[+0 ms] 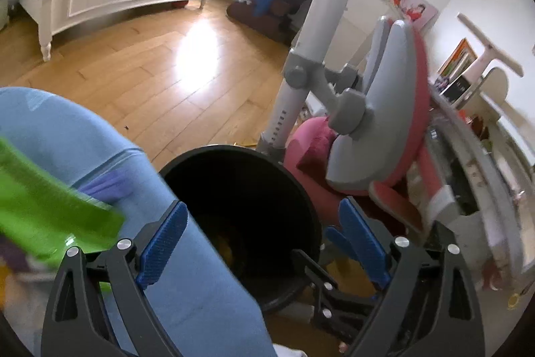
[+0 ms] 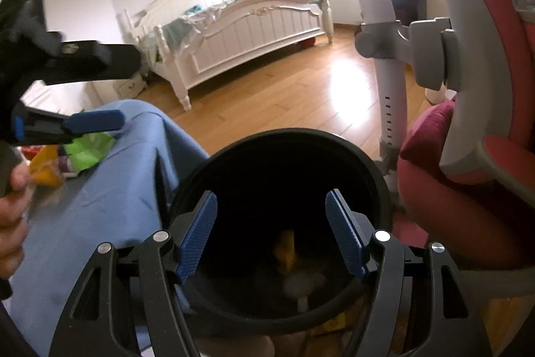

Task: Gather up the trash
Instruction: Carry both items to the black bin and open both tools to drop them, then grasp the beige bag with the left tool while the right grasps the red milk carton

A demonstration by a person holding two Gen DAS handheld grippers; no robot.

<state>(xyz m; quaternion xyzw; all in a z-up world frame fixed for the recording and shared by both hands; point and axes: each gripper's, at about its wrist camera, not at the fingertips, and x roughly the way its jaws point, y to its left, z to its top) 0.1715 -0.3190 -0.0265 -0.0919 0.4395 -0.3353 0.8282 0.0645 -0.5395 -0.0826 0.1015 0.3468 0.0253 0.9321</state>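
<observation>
A black round trash bin (image 1: pixel 247 216) stands on the wood floor beside a blue-clothed table; it fills the lower middle of the right wrist view (image 2: pixel 284 189), with yellow and pale trash (image 2: pixel 286 248) at its bottom. My left gripper (image 1: pixel 264 240) is open and empty, its blue pads spread above the bin's rim. My right gripper (image 2: pixel 271 236) is open and empty, directly over the bin's mouth. A green wrapper (image 2: pixel 88 149) and a yellow wrapper (image 2: pixel 45 171) lie on the blue cloth (image 2: pixel 100 206). The green wrapper also shows blurred in the left wrist view (image 1: pixel 43 199).
A pink and grey child's chair (image 1: pixel 378 129) stands close on the bin's right, with a white desk leg (image 1: pixel 301 72) behind. A white bed (image 2: pixel 250 32) is across the floor. A cluttered desk (image 1: pixel 468 156) runs along the right.
</observation>
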